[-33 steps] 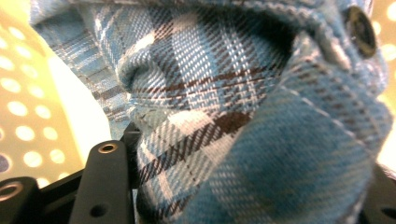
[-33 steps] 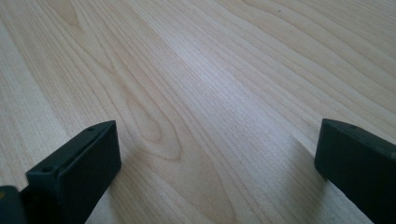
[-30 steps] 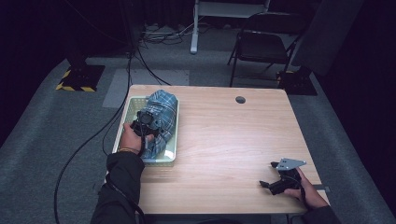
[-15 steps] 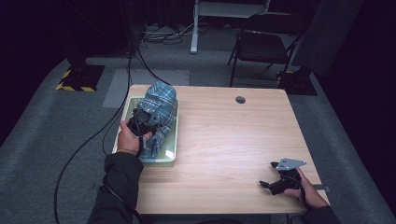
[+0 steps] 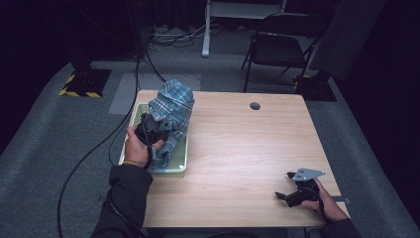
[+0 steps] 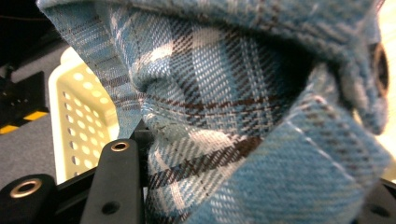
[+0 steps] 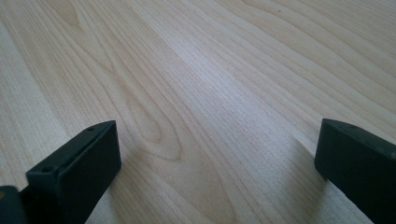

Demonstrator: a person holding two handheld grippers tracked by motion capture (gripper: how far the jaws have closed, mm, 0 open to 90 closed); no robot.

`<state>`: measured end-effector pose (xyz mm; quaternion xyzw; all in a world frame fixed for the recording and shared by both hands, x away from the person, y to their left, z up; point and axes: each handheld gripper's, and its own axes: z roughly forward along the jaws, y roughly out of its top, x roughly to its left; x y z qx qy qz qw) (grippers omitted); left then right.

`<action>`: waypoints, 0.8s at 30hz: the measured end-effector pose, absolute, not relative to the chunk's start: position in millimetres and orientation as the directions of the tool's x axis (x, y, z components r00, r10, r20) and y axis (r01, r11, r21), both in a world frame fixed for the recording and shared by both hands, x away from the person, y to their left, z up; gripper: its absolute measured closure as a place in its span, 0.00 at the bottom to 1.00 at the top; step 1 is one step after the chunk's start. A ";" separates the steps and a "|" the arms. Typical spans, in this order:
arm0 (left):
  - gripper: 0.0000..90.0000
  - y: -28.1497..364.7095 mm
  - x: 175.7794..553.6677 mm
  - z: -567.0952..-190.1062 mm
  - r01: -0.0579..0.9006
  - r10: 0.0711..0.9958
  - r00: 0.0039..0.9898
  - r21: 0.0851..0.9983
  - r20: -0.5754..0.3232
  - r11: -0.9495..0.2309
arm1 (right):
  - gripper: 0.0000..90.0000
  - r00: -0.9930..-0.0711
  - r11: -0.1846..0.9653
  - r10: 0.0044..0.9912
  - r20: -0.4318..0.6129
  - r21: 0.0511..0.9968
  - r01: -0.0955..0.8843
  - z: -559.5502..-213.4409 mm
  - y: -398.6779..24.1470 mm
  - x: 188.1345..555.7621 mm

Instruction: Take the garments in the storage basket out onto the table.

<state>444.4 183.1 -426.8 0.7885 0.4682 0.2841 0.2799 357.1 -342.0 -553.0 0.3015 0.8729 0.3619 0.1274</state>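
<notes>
A blue plaid shirt (image 5: 173,106) is bunched up and lifted partly out of a pale yellow perforated basket (image 5: 176,166) at the table's left side. My left gripper (image 5: 154,128) is shut on the shirt, and its jaws have just finished closing with the cloth between them. In the left gripper view the plaid shirt (image 6: 243,107) bulges between the black jaws and the basket (image 6: 79,116) lies behind at left. My right gripper (image 5: 288,196) rests low at the table's front right corner. Its jaws stand open (image 7: 215,163) over bare wood, with nothing between them.
The wooden table (image 5: 247,148) has a small round cable hole (image 5: 255,105) near its far edge. A black cable (image 5: 94,148) trails from the left gripper down to the grey carpet. A folding chair (image 5: 277,49) stands beyond the table.
My left gripper has risen and drawn the plaid shirt up out of the basket, so the cloth now stands taller. The right gripper has stayed where it was.
</notes>
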 end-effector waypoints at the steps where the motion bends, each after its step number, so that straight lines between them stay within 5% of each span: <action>1: 0.54 183.1 444.4 -426.8 0.579 0.897 0.400 0.708 0.186 -0.405 | 0.01 -0.786 0.556 0.619 -0.004 0.709 0.434 -553.0 -342.0 357.1; 24: 0.55 136.5 427.4 -399.5 0.501 0.836 0.504 0.715 0.217 -0.488 | 0.01 -0.785 0.555 0.619 -0.003 0.709 0.435 -553.0 -341.9 357.1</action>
